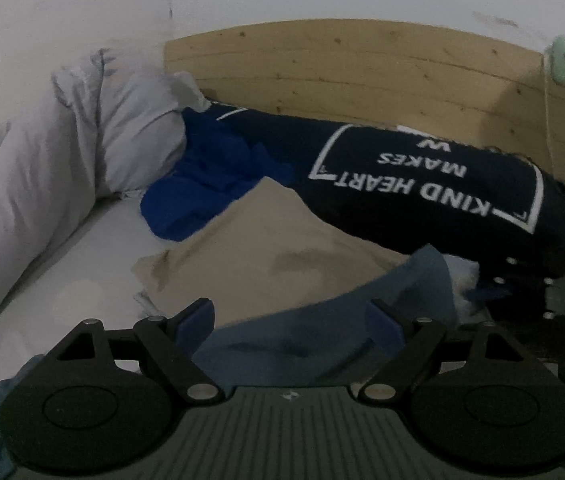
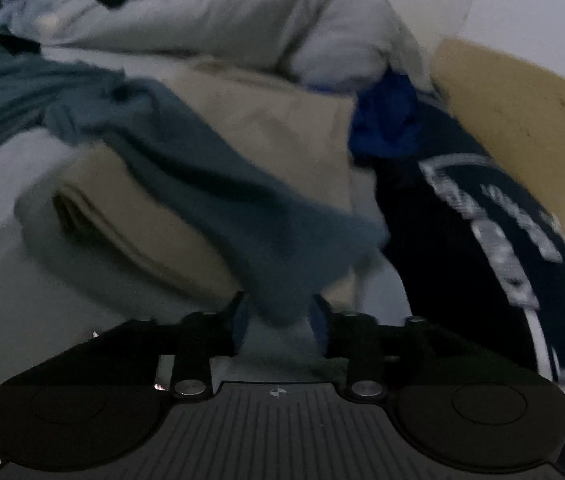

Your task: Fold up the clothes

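The dusty-blue soft cloth garment (image 2: 218, 184) lies draped over a folded beige fabric piece (image 2: 282, 128) on the white bed (image 1: 94, 256). One end runs down between the right tongs (image 2: 280, 316), whose jaws stand partly apart around it; blur hides whether they pinch it. The left tongs (image 1: 290, 320) are spread wide above its other end, gripping nothing.

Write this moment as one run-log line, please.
task: fold clothes | left jaws: open over blue cloth | right jaws: around blue cloth, grip unclear | beige garment: underneath

Dim, bluish light; heavy motion blur, fisheye-warped dark corners.
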Action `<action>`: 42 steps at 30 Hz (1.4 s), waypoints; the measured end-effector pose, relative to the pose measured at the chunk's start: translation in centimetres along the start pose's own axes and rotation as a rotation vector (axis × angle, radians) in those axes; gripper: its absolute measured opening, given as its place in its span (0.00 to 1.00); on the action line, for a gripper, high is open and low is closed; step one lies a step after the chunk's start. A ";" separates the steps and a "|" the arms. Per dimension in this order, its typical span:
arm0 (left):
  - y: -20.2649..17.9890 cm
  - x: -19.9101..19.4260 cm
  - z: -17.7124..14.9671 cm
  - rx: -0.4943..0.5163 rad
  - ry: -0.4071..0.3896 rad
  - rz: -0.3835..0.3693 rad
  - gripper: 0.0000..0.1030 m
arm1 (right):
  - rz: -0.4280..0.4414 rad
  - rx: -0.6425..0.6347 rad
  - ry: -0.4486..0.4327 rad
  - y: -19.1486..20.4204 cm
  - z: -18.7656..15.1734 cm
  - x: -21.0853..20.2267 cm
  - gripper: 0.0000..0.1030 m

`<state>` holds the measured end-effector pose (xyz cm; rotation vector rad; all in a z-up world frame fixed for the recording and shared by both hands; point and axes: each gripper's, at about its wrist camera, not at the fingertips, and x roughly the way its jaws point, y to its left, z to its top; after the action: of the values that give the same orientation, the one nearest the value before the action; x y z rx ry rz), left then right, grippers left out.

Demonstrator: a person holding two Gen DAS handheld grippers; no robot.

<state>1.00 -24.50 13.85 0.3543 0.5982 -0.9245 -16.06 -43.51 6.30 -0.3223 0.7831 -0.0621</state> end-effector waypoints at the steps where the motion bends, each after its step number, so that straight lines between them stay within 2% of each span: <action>1: -0.3 -0.1 0.0 0.007 0.008 0.005 0.84 | 0.001 -0.017 -0.014 0.4 0.3 0.5 0.40; 3: -0.9 -0.5 0.0 0.015 0.020 0.013 0.84 | 0.006 -0.034 0.016 0.6 0.5 2.3 0.39; 4: -1.0 -0.7 -0.1 0.016 0.025 0.018 0.84 | 0.007 -0.041 0.039 0.6 0.6 3.3 0.35; 5: -1.2 -0.9 -0.1 0.016 0.028 0.022 0.84 | 0.008 -0.043 0.061 0.5 0.6 4.3 0.28; 6: -1.3 -1.1 -0.2 0.017 0.032 0.025 0.84 | 0.013 -0.029 0.079 0.2 0.4 4.8 0.09; 11: -3.2 -1.5 -0.2 0.082 0.054 0.006 0.84 | 0.051 0.082 0.083 -1.4 0.0 1.6 0.07; 12: -3.9 -1.3 -0.2 0.112 0.059 0.000 0.84 | 0.078 0.111 0.099 -1.7 -0.3 1.1 0.08; 14: -5.6 -0.7 -0.2 0.166 0.070 -0.015 0.84 | 0.085 0.150 0.109 -1.9 -0.9 0.2 0.20; 16: -7.6 0.1 -0.3 0.210 0.073 -0.040 0.84 | 0.079 0.194 0.095 -2.5 -1.3 -1.2 0.40; 19: -10.8 2.0 -1.0 0.305 0.080 -0.070 0.84 | 0.027 0.388 -0.014 -5.1 -1.9 -4.4 0.56; 24: -15.9 6.2 -2.6 0.462 0.086 -0.098 0.83 | -0.163 0.795 -0.276 -9.1 -3.2 -9.5 0.62; 26: -17.7 7.8 -3.1 0.537 0.090 -0.106 0.78 | -0.257 0.902 -0.388 -9.3 -3.9 -10.8 0.63; 27: -18.4 8.6 -3.2 0.574 0.098 -0.107 0.73 | -0.283 0.929 -0.428 -9.0 -4.5 -10.9 0.64; 28: -18.9 9.3 -3.3 0.596 0.103 -0.107 0.68 | -0.303 0.949 -0.466 -8.7 -5.1 -11.0 0.64; 30: -19.8 10.5 -3.3 0.637 0.102 -0.112 0.67 | -0.300 0.947 -0.515 -7.8 -6.6 -10.4 0.64; 32: -20.3 11.6 -3.4 0.683 0.104 -0.118 0.64 | -0.296 0.963 -0.495 -7.8 -8.1 -9.1 0.64; 34: -20.6 13.0 -3.7 0.722 0.126 -0.106 0.51 | -0.281 1.019 -0.449 -8.7 -9.4 -7.5 0.63; 37: -20.8 15.2 -4.5 0.771 0.171 -0.079 0.35 | -0.260 1.035 -0.464 -9.2 -10.3 -6.9 0.63; 39: -20.8 16.1 -5.1 0.797 0.192 -0.066 0.31 | -0.255 1.019 -0.476 -9.3 -10.2 -6.9 0.63; 40: -20.8 16.0 -5.3 0.797 0.185 -0.071 0.22 | -0.254 1.009 -0.481 -9.3 -10.1 -6.9 0.64; 41: -20.6 15.8 -5.3 0.784 0.168 -0.080 0.18 | -0.262 0.990 -0.477 -9.2 -10.0 -6.8 0.64; 42: -20.3 15.3 -5.1 0.756 0.144 -0.079 0.07 | -0.276 0.953 -0.467 -8.9 -9.8 -6.5 0.64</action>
<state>-10.44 -42.96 -0.35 1.0866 0.3737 -1.1897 -27.01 -53.35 7.02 0.4565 0.1800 -0.5794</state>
